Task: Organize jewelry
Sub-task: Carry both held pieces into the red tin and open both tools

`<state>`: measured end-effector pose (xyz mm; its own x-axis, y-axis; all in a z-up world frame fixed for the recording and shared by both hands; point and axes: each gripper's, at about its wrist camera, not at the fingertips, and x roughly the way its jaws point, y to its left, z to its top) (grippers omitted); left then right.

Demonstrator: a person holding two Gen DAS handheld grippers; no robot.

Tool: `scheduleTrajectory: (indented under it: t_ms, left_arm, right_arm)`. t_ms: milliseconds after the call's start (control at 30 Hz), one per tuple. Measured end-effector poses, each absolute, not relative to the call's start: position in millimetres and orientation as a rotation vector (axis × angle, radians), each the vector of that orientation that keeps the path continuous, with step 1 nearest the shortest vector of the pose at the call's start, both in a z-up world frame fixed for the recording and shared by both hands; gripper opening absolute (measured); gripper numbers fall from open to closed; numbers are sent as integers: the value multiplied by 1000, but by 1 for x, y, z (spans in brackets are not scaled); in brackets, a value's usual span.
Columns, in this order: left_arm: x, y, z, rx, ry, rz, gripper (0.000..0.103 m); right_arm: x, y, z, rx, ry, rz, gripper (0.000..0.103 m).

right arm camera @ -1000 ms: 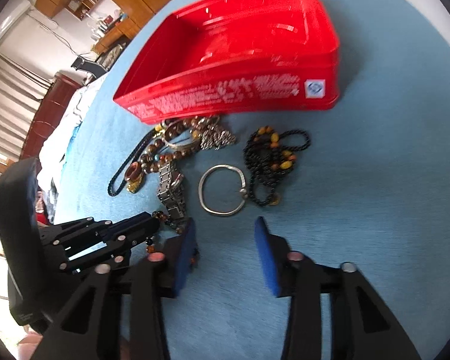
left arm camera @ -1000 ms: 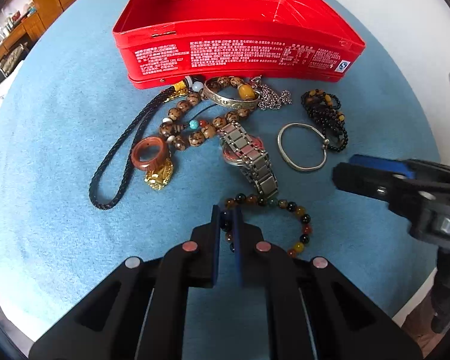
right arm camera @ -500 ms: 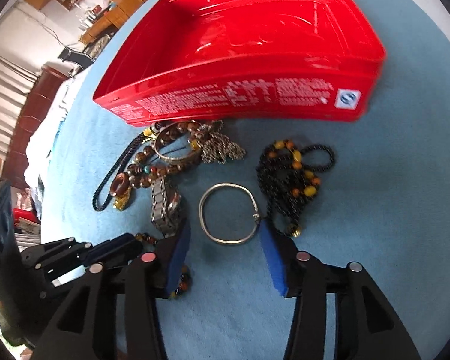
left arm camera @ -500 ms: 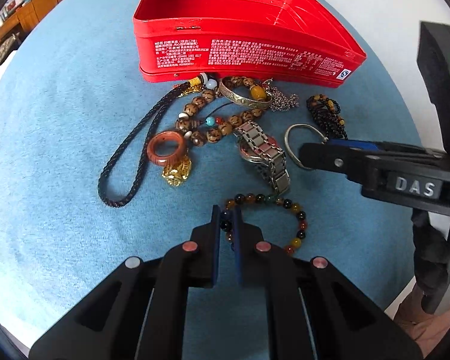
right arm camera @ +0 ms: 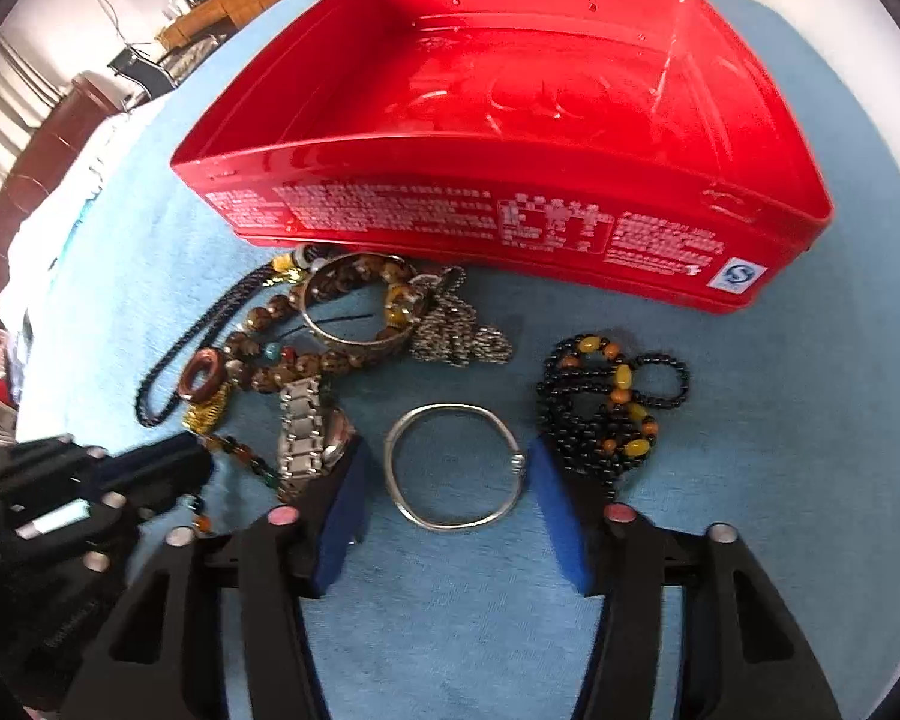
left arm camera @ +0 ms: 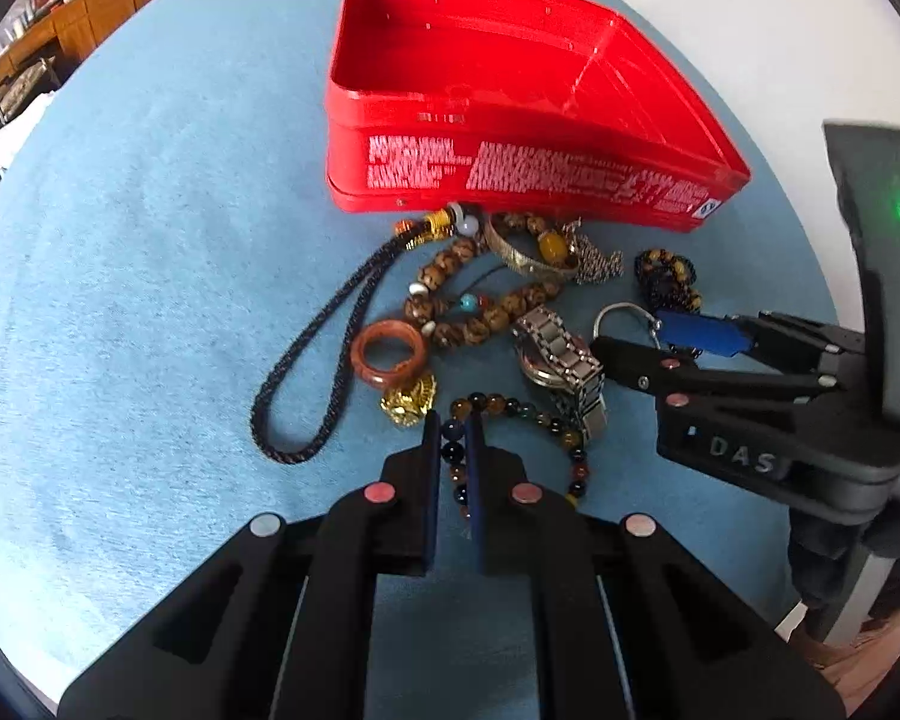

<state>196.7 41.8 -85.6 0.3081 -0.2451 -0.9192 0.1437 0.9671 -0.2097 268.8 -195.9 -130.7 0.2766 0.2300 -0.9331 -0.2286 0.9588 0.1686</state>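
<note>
Red tin point(right arm camera: 510, 138) sat open on the blue surface point(left arm camera: 150, 240), nothing in it; bare embossed floor showed in both views. All jewelry lay outside, bunched along the tin's near wall.

Left gripper point(left arm camera: 453, 438): fingers nearly closed, pinching the multicolour bead bracelet point(left arm camera: 528, 414), whose remaining loop trailed toward the watch point(left arm camera: 564, 360).

Right gripper point(right arm camera: 444, 498): fingers had just been opening, now about half spread, straddling the silver bangle point(right arm camera: 453, 465). Bangle lay flat on the surface between the blue pads; right pad sat at its clasp, left pad stood clear of it. Not gripped.

Rest of the pile:
- black bead necklace point(right arm camera: 612, 408) with amber beads, just right of the bangle, under the right finger
- carved bangle point(right arm camera: 354, 312) and silver chain point(right arm camera: 456, 336) close against the tin wall
- brown bead string point(left arm camera: 480, 306), orange ring point(left arm camera: 390, 354), gold charm point(left arm camera: 411, 402)
- black braided cord point(left arm camera: 324, 360) looped leftmost
</note>
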Motion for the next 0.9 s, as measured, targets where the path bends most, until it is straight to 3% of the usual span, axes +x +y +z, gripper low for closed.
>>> scheduleTrajectory:
  t_ms: [233,567,900]
  left_arm:
    - [191,44,-51,-111,1176,-255,6]
    - [165,34,16,-101,1049,-276,6]
    - [196,20,51,-113,901,-277,6]
  right_arm:
    - [254,-216,-121,111,1248,333,50]
    - [235,-244,-57,185,1109,353,50]
    - [290,-258,-20,242,1013,360,50]
